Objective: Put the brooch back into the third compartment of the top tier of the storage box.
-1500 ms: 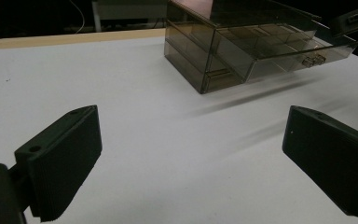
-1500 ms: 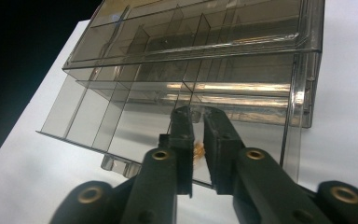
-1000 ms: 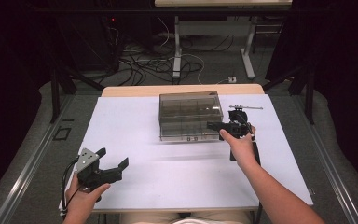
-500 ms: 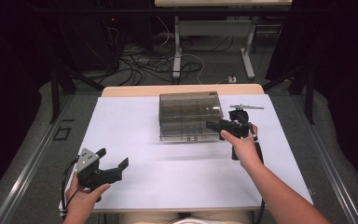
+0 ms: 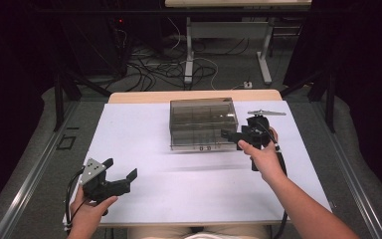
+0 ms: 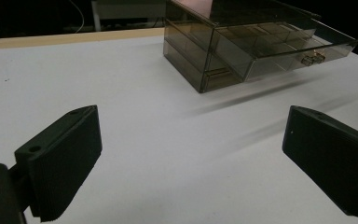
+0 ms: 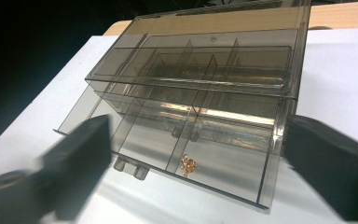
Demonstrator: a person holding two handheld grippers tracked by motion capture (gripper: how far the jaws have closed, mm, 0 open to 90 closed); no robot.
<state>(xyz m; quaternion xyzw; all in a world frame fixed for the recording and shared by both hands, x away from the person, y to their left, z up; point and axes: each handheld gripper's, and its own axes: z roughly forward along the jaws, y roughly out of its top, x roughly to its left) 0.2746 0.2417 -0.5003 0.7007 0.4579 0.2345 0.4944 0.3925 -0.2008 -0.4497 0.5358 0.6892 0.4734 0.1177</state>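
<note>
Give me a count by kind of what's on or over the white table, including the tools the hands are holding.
Smoky clear drawer box: 1
Small gold item in its open drawer: 1
Black hand-held tools, left tool and right tool: 2
Total: 4

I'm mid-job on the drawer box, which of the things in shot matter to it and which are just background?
In play:
- smoked clear drawer box
- its pulled-out drawer
- small amber item in that drawer
- right gripper, open, at the box
- left gripper, open, idle near the table's front

Background:
- white tabletop
- cables on the floor
- far desk legs
</note>
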